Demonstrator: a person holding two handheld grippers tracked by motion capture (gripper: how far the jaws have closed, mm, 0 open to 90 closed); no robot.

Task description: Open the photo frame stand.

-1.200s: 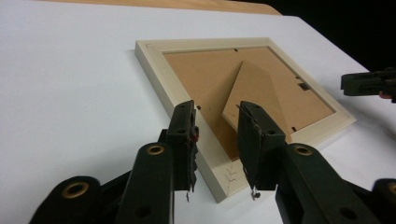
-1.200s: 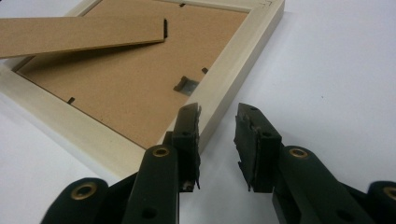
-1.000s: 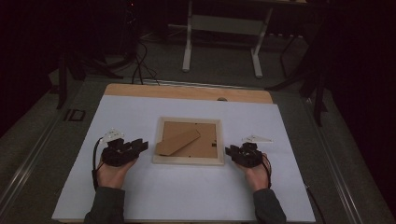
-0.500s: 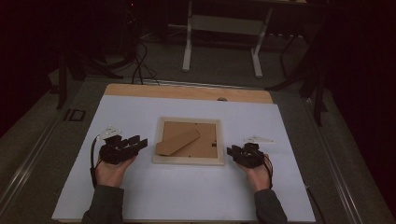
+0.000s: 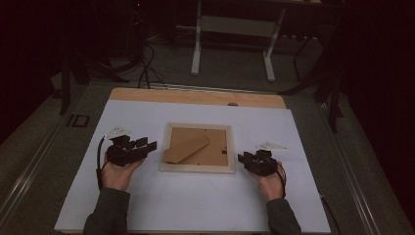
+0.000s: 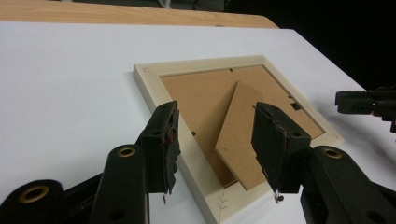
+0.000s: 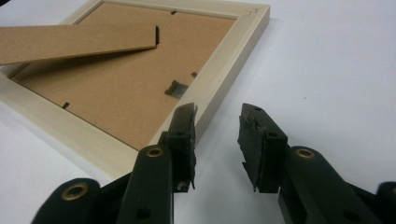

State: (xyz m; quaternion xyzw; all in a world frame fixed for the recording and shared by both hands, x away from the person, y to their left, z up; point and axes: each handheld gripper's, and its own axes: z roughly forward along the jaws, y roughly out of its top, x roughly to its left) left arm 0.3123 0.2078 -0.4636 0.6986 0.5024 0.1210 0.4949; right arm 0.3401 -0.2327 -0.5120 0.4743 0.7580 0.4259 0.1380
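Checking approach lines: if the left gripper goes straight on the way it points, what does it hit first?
Most likely the frame. In the left gripper view the left gripper, jaws open and empty, just opening, points at the frame's near corner, with the stand just beyond. Depth is unclear, so it might pass over the rim.

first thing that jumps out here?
The pale wooden picture frame lying face down mid-table on the white sheet, its brown stand flap slanting across the backing. An open gripper sits on either side of it: left gripper and right gripper, neither holding anything.
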